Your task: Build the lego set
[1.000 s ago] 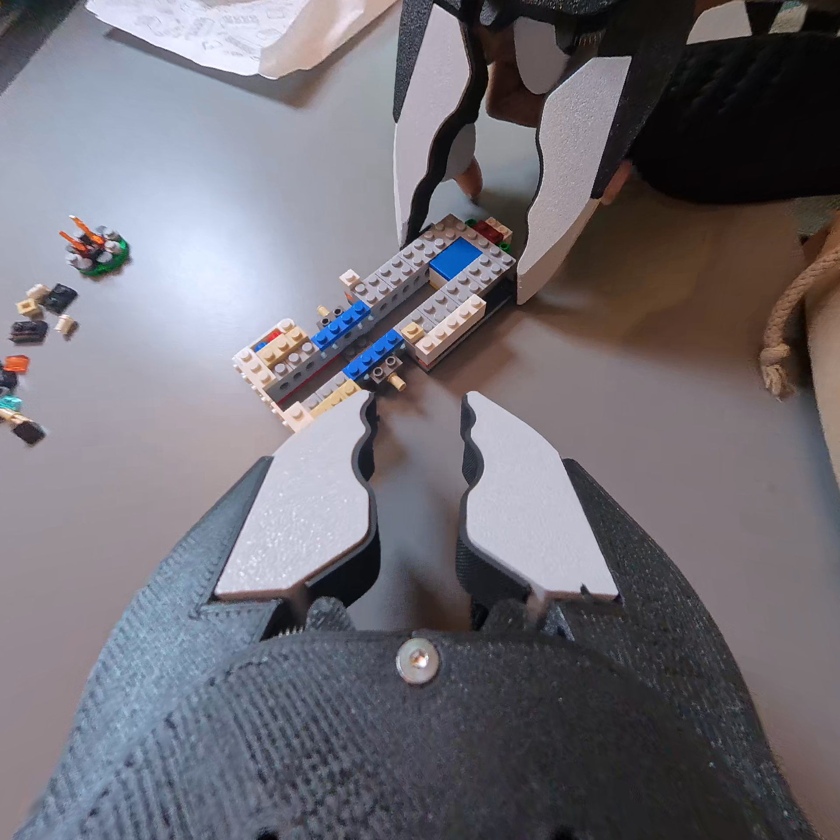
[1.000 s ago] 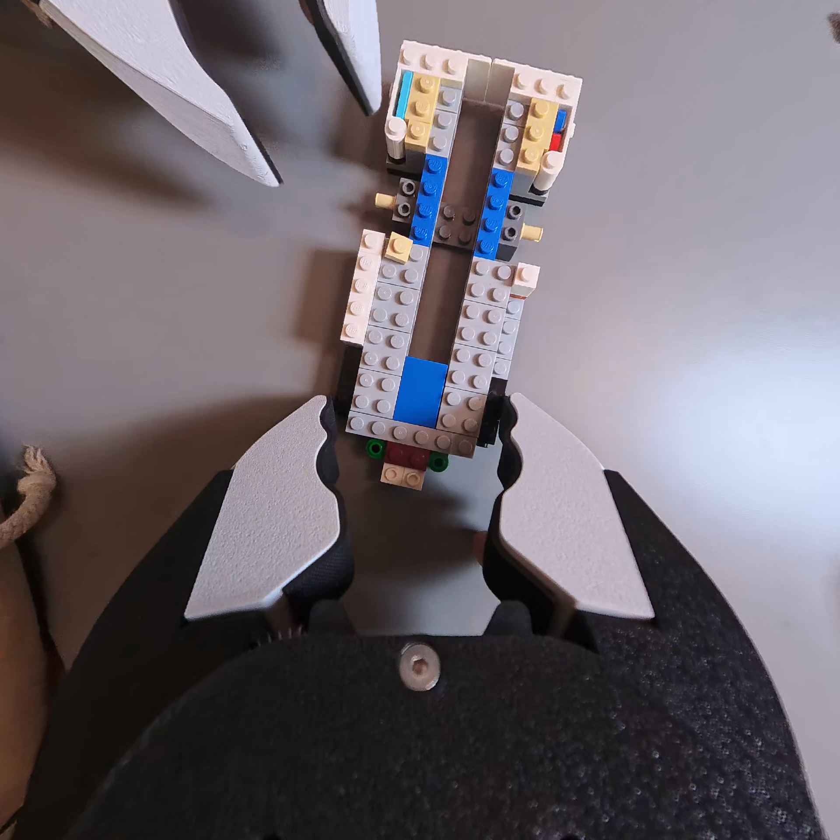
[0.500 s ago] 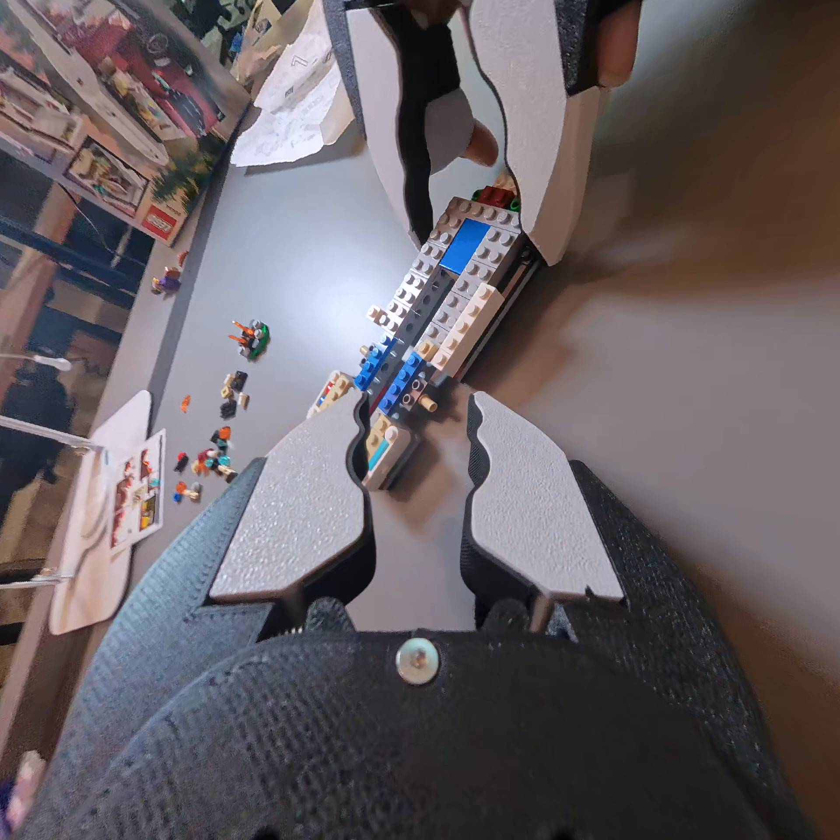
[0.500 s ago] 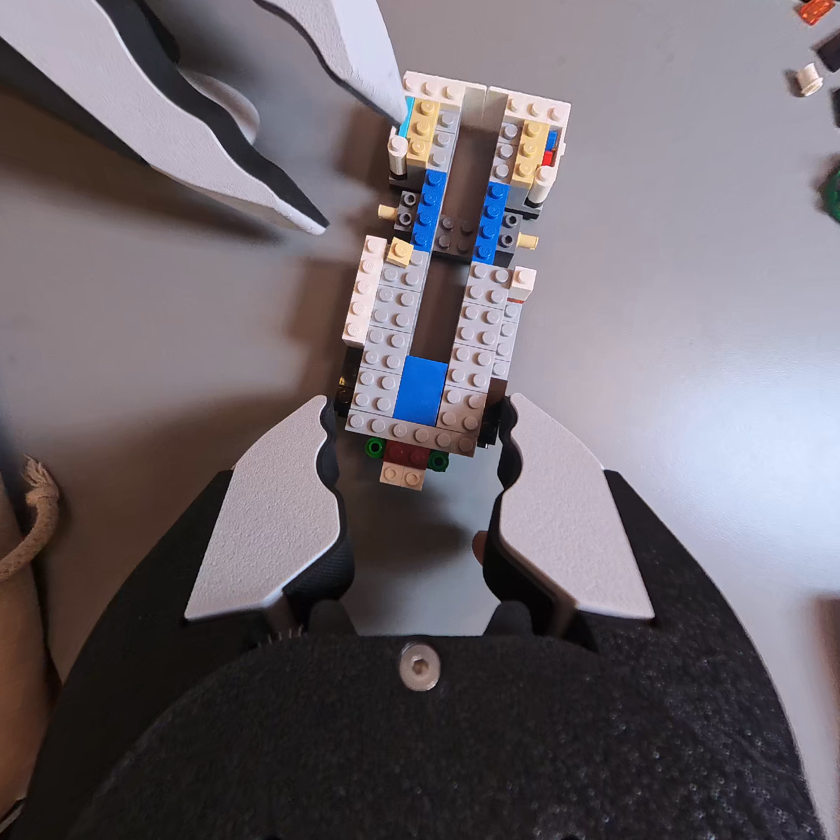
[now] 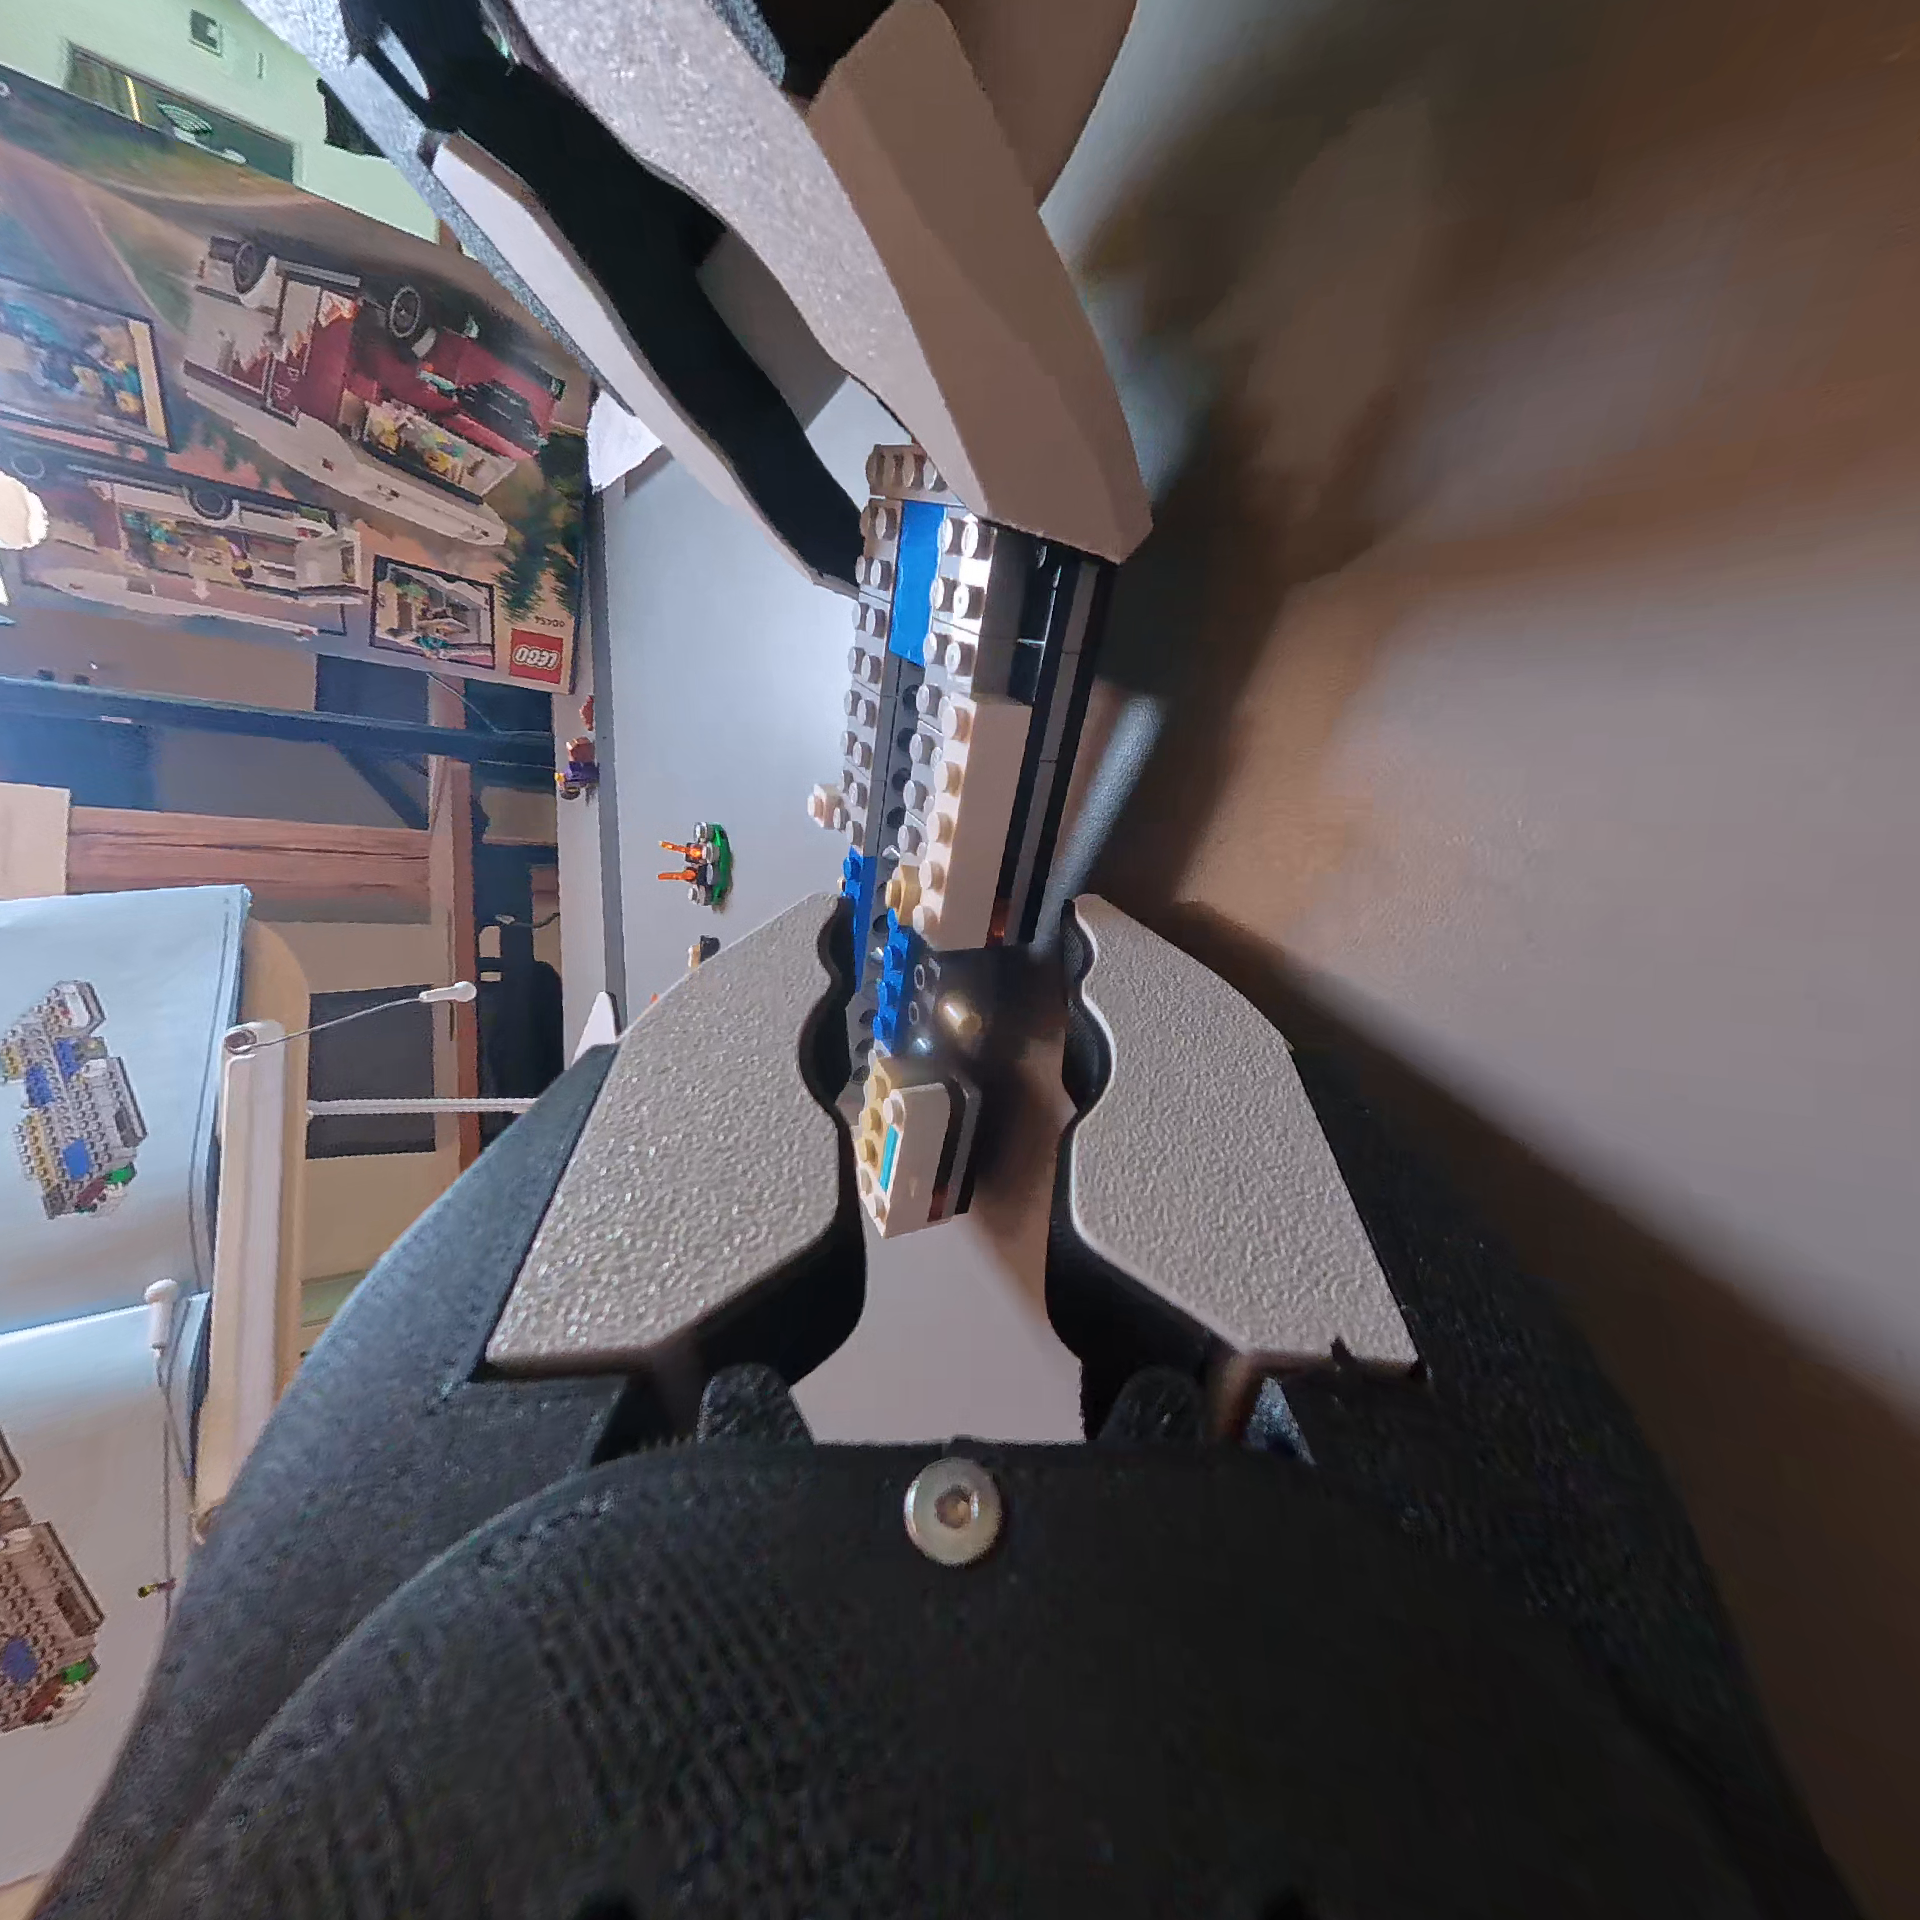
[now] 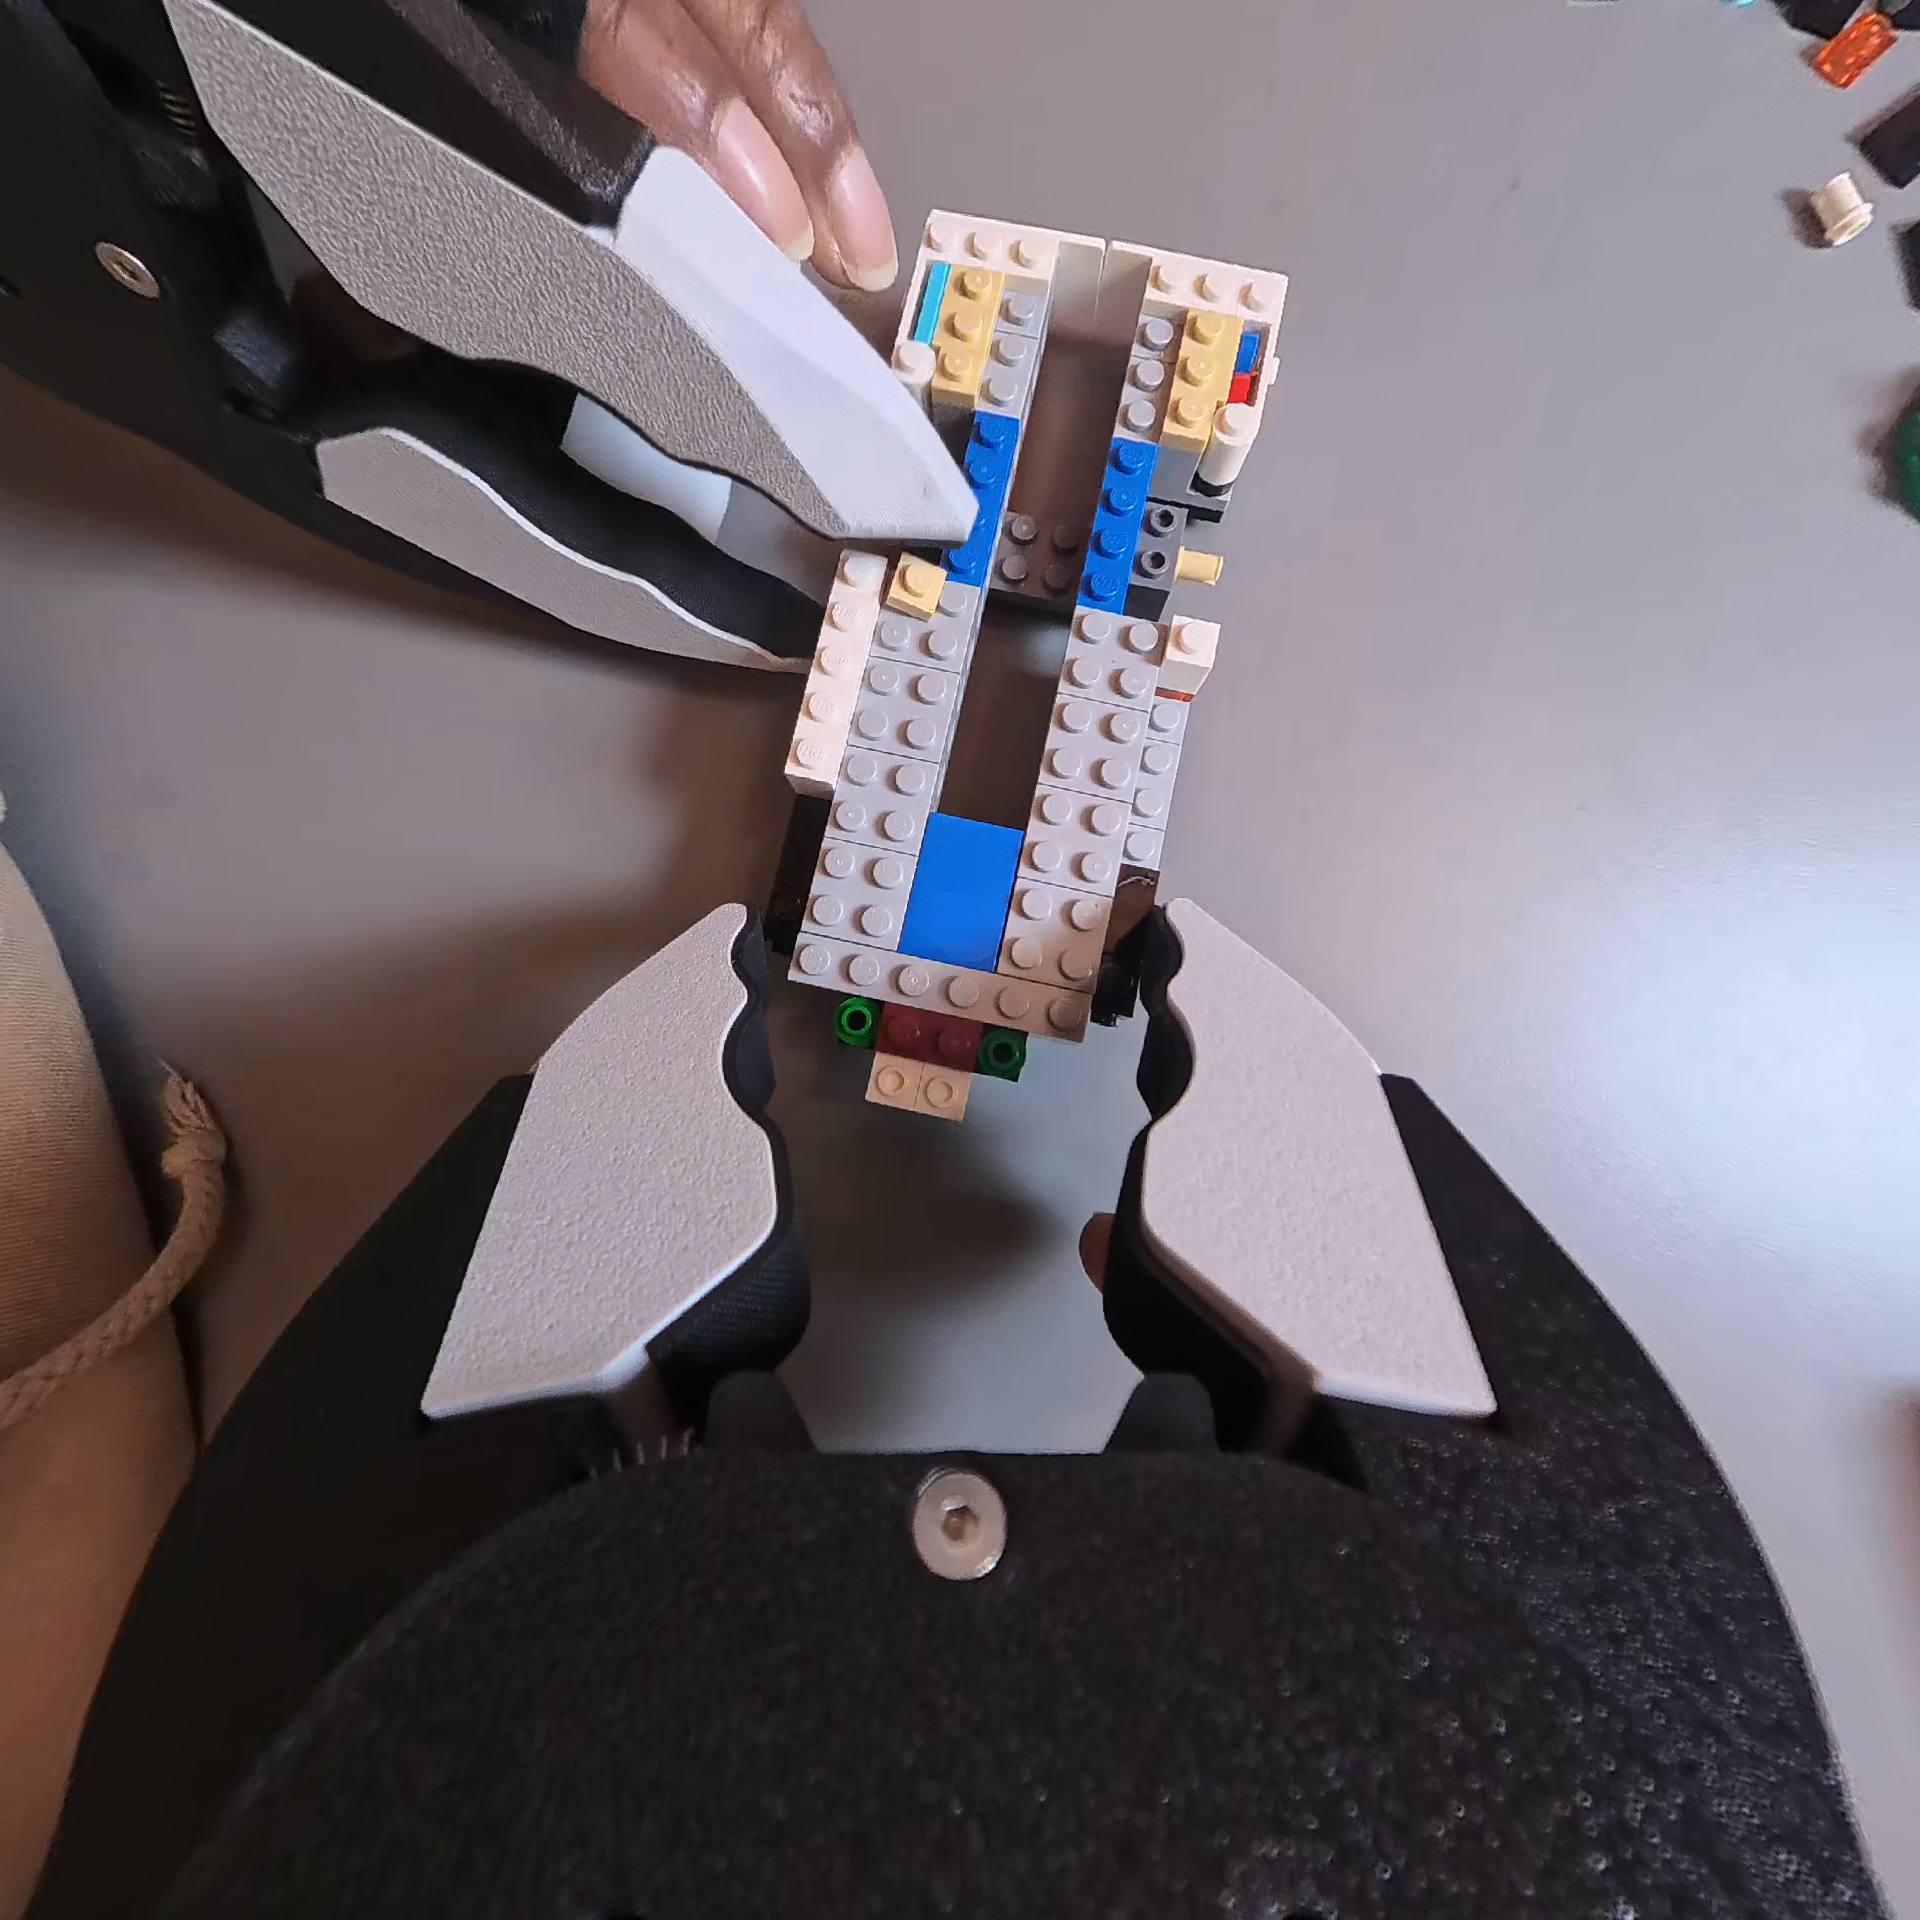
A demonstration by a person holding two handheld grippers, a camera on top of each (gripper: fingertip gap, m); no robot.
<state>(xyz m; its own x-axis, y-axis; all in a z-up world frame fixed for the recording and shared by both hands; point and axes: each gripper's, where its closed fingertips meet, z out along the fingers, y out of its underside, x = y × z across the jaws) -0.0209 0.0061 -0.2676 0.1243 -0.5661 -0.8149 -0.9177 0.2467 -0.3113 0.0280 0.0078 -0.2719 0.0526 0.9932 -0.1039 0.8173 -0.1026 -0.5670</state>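
left gripper (image 6: 883,582): rolled onto its side now | moved in from off the corner, jaws now straddling the brick model's (image 6: 966,727) side | model hasn't budged

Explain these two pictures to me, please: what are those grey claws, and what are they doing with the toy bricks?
There is no robot here. A person holds a two-finger gripper in each hand, each with a camera looking along its fingers. One picture comes from the right gripper, whose fingers press on both sides of a brick model on a grey table. The other comes from the left gripper, turned sideways, with the model's edge between its fingers; whether it squeezes is unclear. Loose bricks lie nearby.
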